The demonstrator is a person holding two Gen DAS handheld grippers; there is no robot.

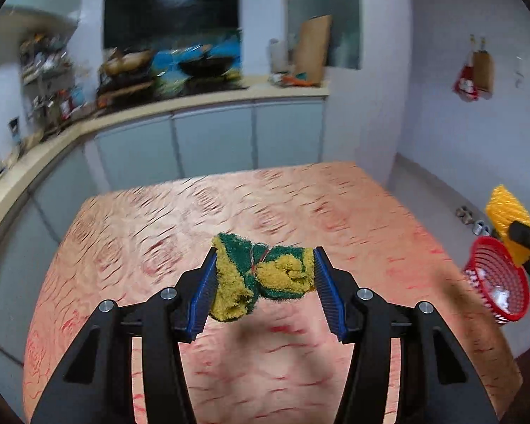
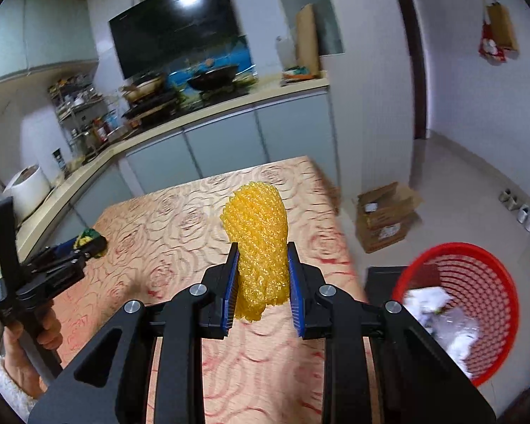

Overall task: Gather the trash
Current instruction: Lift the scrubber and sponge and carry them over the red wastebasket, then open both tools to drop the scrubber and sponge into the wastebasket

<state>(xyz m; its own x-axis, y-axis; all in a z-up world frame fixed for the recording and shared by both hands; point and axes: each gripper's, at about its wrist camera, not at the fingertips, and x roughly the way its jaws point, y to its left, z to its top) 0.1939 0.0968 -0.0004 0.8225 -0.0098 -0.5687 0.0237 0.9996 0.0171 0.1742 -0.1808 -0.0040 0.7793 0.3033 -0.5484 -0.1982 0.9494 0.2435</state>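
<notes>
Clamped in my left gripper [image 1: 265, 275] is a scouring sponge [image 1: 261, 275]; my right gripper [image 2: 261, 279] pinches yellow foam netting [image 2: 259, 243] left of the red basket [image 2: 484, 282].

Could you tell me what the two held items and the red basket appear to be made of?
Scouring sponge: yellow foam backed with green abrasive fibre, matte and fuzzy, crumpled between the left gripper pads.
Yellow net sleeve: probably foam mesh, with an open lattice, soft and slightly glossy, clamped in the right gripper.
Red basket: likely moulded plastic, with a smooth rim and perforated wall.
</notes>
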